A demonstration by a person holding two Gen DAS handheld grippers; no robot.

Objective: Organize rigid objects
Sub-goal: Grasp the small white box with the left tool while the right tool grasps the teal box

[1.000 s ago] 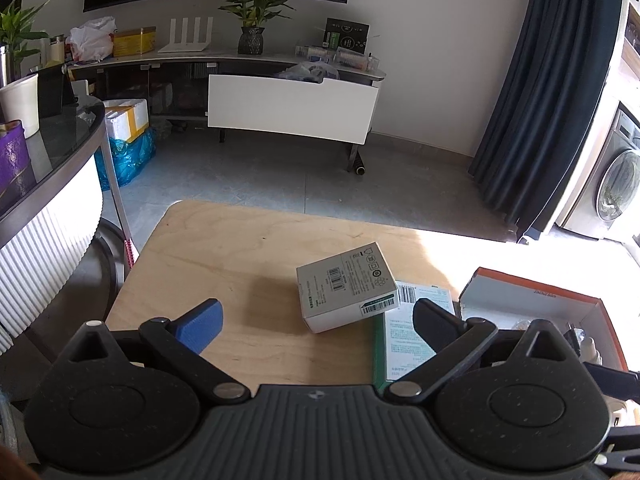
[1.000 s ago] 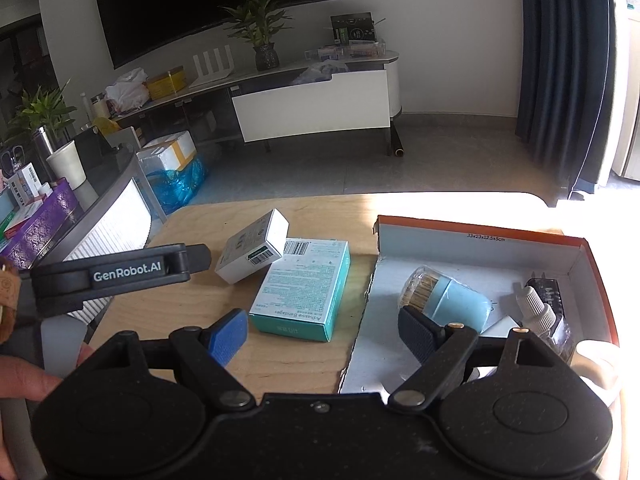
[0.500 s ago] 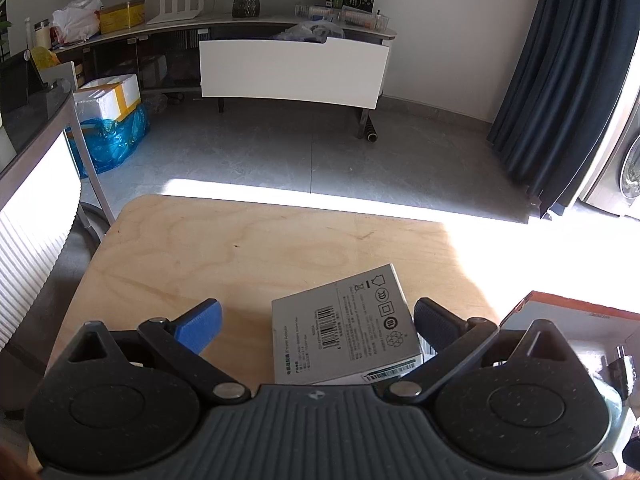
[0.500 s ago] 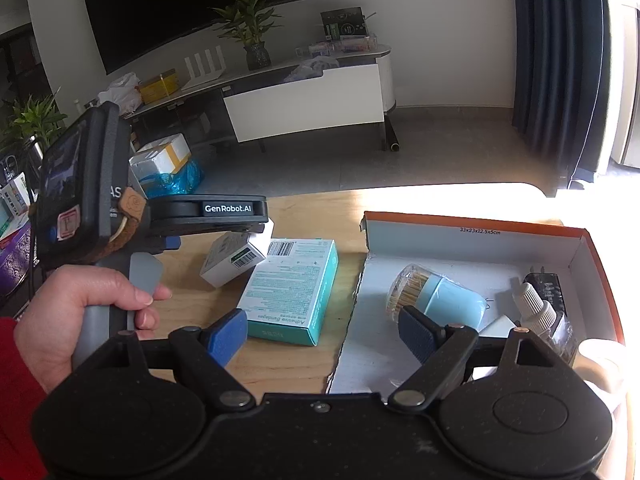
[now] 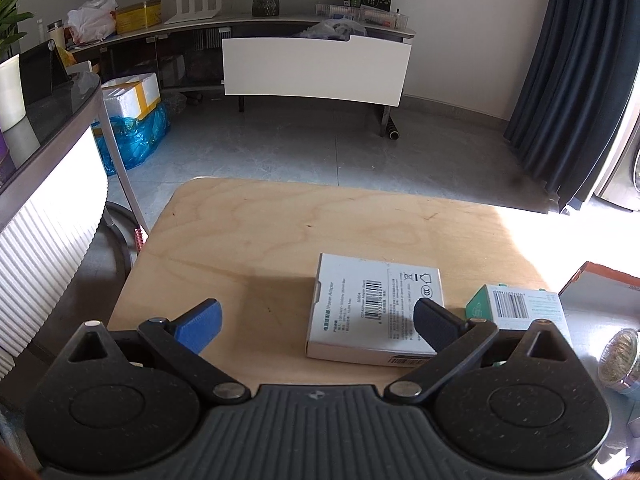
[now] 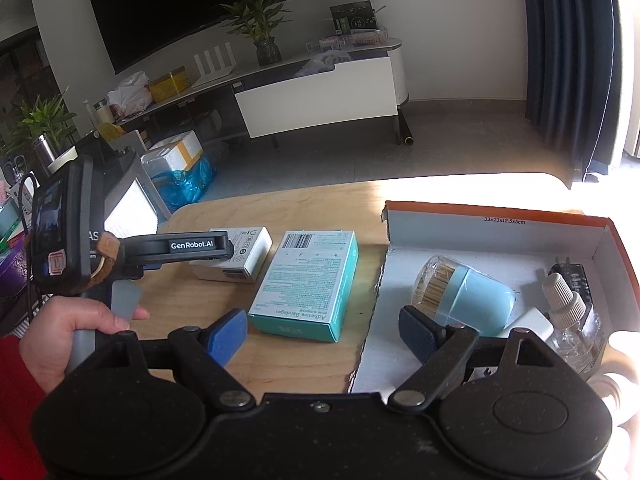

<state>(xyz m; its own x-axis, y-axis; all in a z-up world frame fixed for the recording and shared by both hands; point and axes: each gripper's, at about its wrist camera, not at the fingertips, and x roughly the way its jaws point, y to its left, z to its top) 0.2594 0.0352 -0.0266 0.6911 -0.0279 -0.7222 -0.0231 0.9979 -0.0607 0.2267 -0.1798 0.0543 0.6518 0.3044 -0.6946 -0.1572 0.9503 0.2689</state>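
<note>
A white power adapter box (image 5: 376, 308) lies flat on the wooden table (image 5: 280, 240), just left of a teal bandage box (image 5: 520, 308). My left gripper (image 5: 316, 320) hovers open over the white box's near edge, its right finger (image 5: 432, 324) overlapping the box and its blue finger (image 5: 200, 320) over bare wood. In the right wrist view the white box (image 6: 236, 256) and teal box (image 6: 308, 280) sit side by side. My right gripper (image 6: 322, 332) is open, spanning the teal box's near end and the edge of the orange-rimmed box (image 6: 500, 210); it holds nothing.
The orange-rimmed box contains a blue toothpick holder (image 6: 472, 300), a clear bottle (image 6: 572, 320) and a black plug (image 6: 568, 276). A hand (image 6: 68, 332) in a red sleeve grips the left handle. A glass counter (image 5: 52, 120) stands left of the table.
The white box, earlier propped on the teal box, now lies flat beside it. My left gripper moved in over it, then drew back. The right gripper barely moved.
</note>
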